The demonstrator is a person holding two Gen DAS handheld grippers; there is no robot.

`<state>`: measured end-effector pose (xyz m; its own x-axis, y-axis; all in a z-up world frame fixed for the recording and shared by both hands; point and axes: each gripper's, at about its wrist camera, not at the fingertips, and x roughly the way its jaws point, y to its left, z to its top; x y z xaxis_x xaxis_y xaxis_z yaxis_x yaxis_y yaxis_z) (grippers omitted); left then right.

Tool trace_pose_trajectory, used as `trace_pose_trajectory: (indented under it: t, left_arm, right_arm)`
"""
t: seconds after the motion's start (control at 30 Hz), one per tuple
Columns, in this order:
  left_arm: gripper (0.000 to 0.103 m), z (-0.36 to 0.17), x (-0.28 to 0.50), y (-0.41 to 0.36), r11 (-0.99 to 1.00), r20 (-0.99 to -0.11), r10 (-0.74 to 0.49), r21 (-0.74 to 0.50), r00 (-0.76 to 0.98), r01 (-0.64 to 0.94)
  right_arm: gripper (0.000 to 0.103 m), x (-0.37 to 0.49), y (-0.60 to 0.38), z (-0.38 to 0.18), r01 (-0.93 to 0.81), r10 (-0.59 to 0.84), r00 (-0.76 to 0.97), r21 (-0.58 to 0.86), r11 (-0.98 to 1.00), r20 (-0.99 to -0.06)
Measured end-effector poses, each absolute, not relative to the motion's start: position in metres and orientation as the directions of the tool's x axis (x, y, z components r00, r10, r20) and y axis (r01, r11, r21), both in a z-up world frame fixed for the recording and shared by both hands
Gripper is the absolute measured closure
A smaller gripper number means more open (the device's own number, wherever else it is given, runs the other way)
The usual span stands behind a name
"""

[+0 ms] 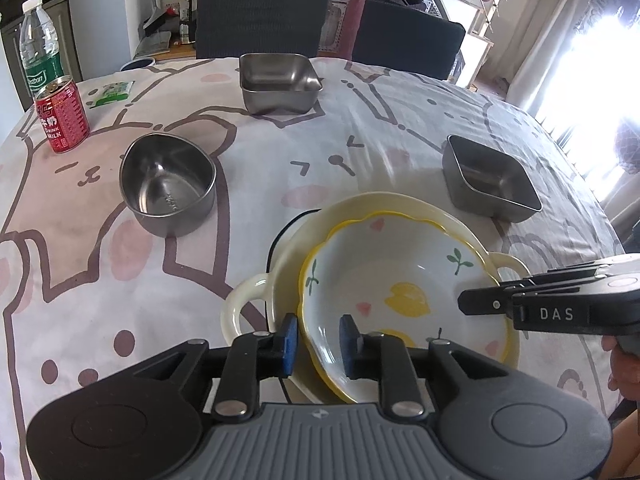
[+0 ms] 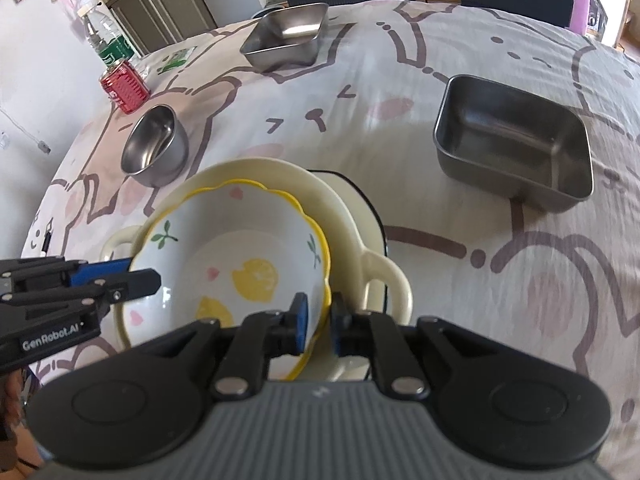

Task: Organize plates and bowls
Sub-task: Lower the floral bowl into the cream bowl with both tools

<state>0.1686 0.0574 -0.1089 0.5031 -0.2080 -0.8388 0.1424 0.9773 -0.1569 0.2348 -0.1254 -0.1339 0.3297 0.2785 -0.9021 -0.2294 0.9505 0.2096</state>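
Note:
A white floral bowl [image 1: 400, 272] [image 2: 240, 240] with a yellow scalloped rim sits nested in a cream two-handled dish [image 1: 248, 300] [image 2: 384, 276], which rests on a dark-rimmed plate on the tablecloth. My left gripper [image 1: 318, 344] [image 2: 136, 274] straddles the bowl's near-left rim. Its blue pads stand apart from the wall on both sides, so it is open. My right gripper [image 2: 320, 322] [image 1: 484, 292] is at the opposite rim, with its pads close against the bowl's edge, shut on it.
A round steel bowl [image 1: 168, 184] [image 2: 156, 146] stands to the left. A square steel dish [image 1: 278, 80] [image 2: 286, 36] is at the far side and a rectangular steel tray [image 1: 488, 176] [image 2: 516, 136] to the right. A red can [image 1: 62, 118] and water bottle [image 1: 38, 48] occupy the far-left corner.

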Motion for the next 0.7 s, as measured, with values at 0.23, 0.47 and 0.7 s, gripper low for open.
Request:
trace_pose_trajectory:
  t: [0.23, 0.47, 0.7]
  left_arm:
    - [0.079, -0.1079, 0.1666, 0.0585, 0.977, -0.835, -0.213, -0.167, 0.508, 0.136]
    - [0.079, -0.1079, 0.1722, 0.0564, 0.980, -0.833, -0.199, -0.158, 0.516, 0.123]
    - [0.079, -0.1076, 0.1701, 0.0593, 0.977, -0.833, -0.211, -0.166, 0.512, 0.133]
  right_arm:
    - [0.088, 0.2317, -0.1231, -0.1315, -0.243, 0.273, 0.333, 0.198, 0.950, -0.903]
    - [0.091, 0.2324, -0.1216, -0.1321, -0.254, 0.259, 0.358, 0.173, 0.951, -0.897]
    - [0.091, 0.2341, -0.1210, -0.1331, -0.259, 0.258, 0.345, 0.173, 0.950, -0.902]
